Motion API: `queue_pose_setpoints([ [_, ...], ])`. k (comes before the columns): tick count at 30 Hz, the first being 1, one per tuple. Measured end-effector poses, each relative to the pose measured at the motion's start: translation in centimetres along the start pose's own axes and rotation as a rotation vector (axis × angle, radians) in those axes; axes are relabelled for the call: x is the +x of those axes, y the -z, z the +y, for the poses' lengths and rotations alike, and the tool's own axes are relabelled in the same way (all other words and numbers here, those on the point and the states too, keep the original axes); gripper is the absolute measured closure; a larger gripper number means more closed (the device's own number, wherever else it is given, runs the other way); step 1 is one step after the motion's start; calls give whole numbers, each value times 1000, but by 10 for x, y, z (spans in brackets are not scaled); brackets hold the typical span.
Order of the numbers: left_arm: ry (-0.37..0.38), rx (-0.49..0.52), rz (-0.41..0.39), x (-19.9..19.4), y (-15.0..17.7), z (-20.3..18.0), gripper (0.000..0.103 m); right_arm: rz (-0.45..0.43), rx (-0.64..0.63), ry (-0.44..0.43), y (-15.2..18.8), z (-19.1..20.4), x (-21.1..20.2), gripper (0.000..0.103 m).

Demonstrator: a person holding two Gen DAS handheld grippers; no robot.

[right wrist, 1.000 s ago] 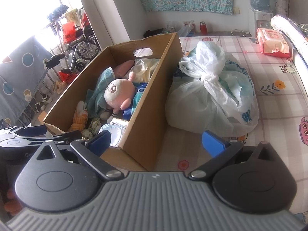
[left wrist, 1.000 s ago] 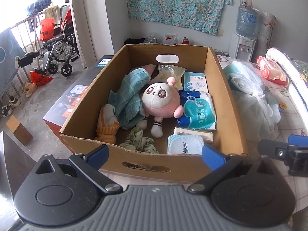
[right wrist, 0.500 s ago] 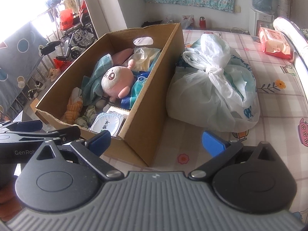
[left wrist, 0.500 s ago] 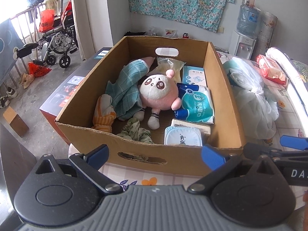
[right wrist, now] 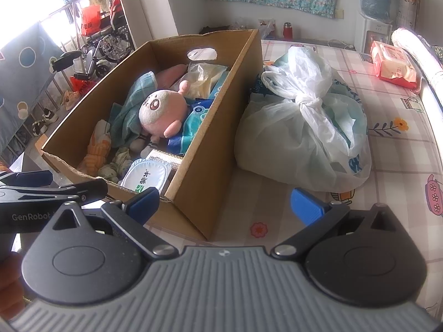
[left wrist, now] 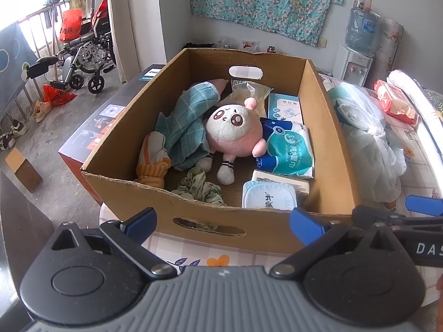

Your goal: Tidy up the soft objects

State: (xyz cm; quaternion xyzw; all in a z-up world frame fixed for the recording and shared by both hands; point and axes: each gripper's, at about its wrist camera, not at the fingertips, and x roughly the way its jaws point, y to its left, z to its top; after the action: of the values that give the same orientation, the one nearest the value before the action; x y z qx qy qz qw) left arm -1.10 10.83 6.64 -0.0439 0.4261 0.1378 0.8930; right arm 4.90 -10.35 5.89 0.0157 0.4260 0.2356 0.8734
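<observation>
Cardboard box (left wrist: pixel 318 127) seen from farther back than second ago; both grippers drawn back from near wall. Left gripper (left wrist: pixel 223 220) spread, nothing held; right gripper (right wrist: pixel 224 202) likewise. Pink plush (left wrist: pixel 235 134) mid-box, untouched. Judged: no grasp begun.

A floral cloth (left wrist: pixel 265 0) hangs on the grey wall above a concrete floor (left wrist: pixel 55 127), with a wheelchair (left wrist: pixel 83 55) by the bright opening.

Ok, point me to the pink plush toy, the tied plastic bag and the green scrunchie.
pink plush toy (left wrist: pixel 234 135), left wrist view, on the middle of its round body.
tied plastic bag (right wrist: pixel 310 102), right wrist view, on its knot.
green scrunchie (left wrist: pixel 200 186), left wrist view, on its crumpled fabric.
</observation>
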Motion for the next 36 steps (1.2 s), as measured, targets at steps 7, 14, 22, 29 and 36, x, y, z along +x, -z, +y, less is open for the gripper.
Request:
queue_pose_setpoints([
  [7,-10,-6,6,2,1,1,1,10,-4,1,0,2,3,1],
  [14,-11,-8,5,2,2,2,1,14,-5,1,0,3,4,1],
  [22,-10,-9,8,2,3,2,1,17,-5,1,0,3,4,1],
  [29,-13,-12,8,2,5,3,2,22,-9,6,2,6,5,1],
  [36,-11,-12,8,1,6,3,2,22,-12,9,2,7,2,1],
])
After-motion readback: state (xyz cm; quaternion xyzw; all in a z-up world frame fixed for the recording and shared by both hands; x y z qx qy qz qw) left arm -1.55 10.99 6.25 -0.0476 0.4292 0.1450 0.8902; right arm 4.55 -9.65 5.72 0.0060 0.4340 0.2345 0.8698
